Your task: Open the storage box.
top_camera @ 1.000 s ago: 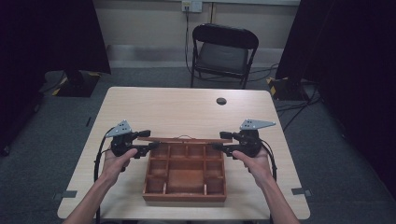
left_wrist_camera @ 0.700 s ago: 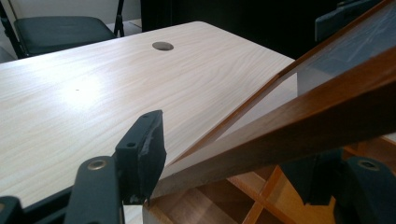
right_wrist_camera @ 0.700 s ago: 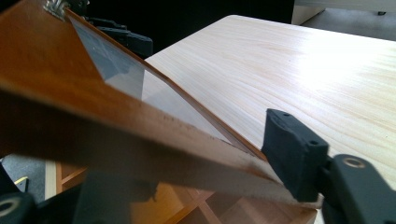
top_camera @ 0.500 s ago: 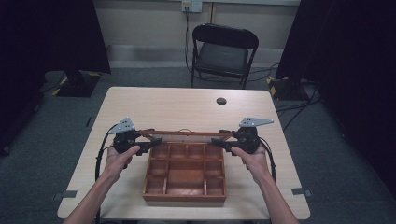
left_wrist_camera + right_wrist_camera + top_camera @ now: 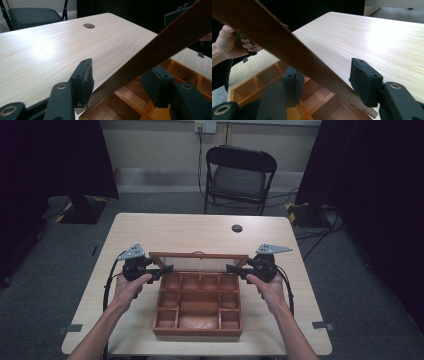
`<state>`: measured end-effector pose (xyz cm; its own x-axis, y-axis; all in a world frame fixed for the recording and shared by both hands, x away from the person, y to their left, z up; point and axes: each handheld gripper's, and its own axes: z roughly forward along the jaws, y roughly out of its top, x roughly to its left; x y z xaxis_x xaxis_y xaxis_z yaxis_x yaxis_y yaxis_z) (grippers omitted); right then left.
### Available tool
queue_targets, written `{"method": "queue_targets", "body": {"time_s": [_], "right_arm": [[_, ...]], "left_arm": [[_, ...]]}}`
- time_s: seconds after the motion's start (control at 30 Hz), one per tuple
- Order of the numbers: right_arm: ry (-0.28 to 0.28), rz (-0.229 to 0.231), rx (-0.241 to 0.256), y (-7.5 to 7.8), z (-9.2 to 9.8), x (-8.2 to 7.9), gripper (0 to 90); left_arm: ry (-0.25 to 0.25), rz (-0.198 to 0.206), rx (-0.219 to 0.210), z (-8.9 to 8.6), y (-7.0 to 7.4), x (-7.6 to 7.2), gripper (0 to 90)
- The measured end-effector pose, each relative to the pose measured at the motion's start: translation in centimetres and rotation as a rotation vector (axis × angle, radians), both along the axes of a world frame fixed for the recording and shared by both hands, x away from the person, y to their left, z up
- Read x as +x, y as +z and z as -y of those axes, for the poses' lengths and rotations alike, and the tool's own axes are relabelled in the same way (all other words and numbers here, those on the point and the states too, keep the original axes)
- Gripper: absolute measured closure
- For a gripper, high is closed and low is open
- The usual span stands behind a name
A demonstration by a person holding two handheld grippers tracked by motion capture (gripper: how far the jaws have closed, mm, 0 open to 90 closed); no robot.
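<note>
With both the left gripper point(image 5: 162, 270) and right gripper point(image 5: 234, 269) spread open around the box's point(image 5: 197, 306) raised lid point(image 5: 199, 262) without clamping it, the lid could slip and slam shut

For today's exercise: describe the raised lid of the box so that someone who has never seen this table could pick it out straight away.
On the pale wooden table sits a reddish-brown wooden box with open compartments. Along the box's far edge stands its lid, a brown-framed see-through panel, tilted up between the left gripper and the right gripper. Unlike the compartments below, it is one flat sheet that the table shows through.
</note>
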<state>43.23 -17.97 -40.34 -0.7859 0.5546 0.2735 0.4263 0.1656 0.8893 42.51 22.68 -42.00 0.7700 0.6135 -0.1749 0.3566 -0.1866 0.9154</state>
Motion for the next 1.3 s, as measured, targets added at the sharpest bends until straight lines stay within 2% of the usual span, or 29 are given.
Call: {"method": "queue_targets", "body": {"time_s": [0.03,0.2,0.27,0.4,0.5,0.77,1.13,1.3], "right_arm": [[-0.001,-0.002,0.002,0.0,0.0,0.1,45.3],[-0.009,-0.006,0.003,-0.3,0.0,0.4,46.0],[-0.018,-0.005,-0.01,-0.4,0.0,0.6,46.4],[-0.024,-0.003,-0.015,-0.5,-0.1,0.7,46.4],[-0.031,0.002,-0.016,-0.6,-0.1,0.9,46.7],[-0.042,-0.006,-0.01,-1.0,0.0,1.4,48.7],[-0.056,-0.011,0.013,-1.5,0.0,2.0,49.3],[-0.062,-0.013,0.009,-1.7,-0.1,2.2,50.0]], "left_arm": [[0.003,-0.001,-0.01,0.1,0.0,0.0,42.3],[0.005,0.005,-0.005,0.4,0.2,0.3,41.5],[0.01,0.013,-0.007,0.6,0.3,0.2,41.6],[0.014,0.02,0.007,0.7,0.3,0.4,41.4],[0.028,0.011,-0.003,0.8,0.1,0.6,41.3],[0.037,0.0,0.007,0.7,-0.2,1.1,43.8],[0.055,-0.018,-0.04,0.5,-0.5,1.5,45.4],[0.058,-0.017,-0.036,0.5,-0.6,1.7,46.0]]}}
